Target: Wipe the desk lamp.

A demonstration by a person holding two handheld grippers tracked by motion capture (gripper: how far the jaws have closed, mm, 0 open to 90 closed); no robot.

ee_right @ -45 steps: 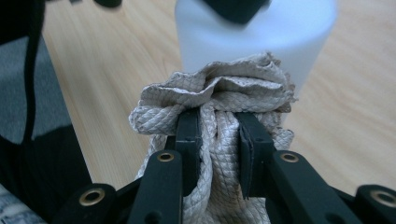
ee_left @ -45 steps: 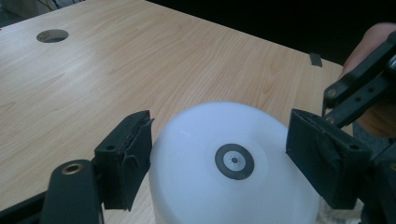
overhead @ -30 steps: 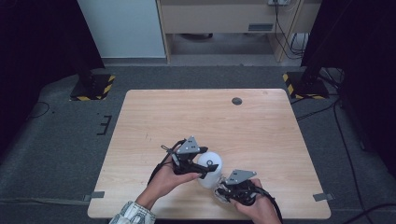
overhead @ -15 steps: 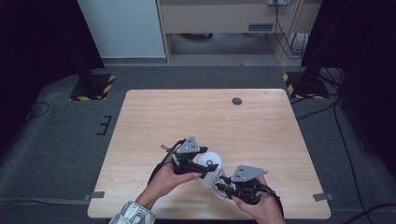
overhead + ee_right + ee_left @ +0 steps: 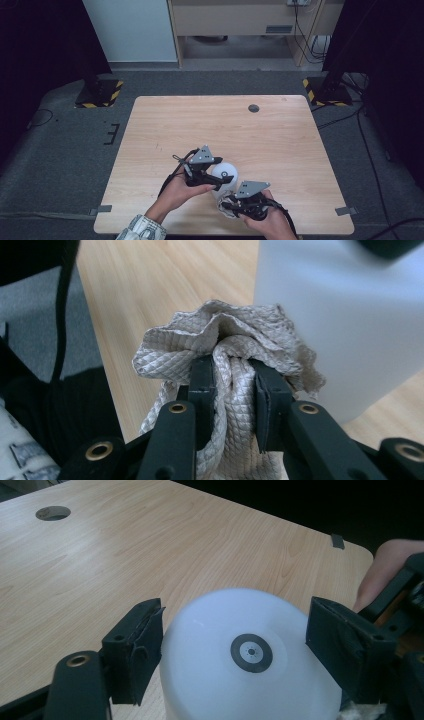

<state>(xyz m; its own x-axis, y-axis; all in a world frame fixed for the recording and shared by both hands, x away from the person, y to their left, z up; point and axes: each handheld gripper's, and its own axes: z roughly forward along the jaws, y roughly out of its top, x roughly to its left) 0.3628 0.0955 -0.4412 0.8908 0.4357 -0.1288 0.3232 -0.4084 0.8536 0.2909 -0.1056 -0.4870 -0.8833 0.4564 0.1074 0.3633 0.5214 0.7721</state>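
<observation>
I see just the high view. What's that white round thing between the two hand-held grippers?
Observer: A white container; its round face has a small dark ring at the centre.
Operator: Is the right one holding anything?
Observer: Yes, the right hand-held gripper is shut on a bunched beige cloth.
Operator: Near the container?
Observer: Right beside its wall; touching, I cannot tell.
</observation>
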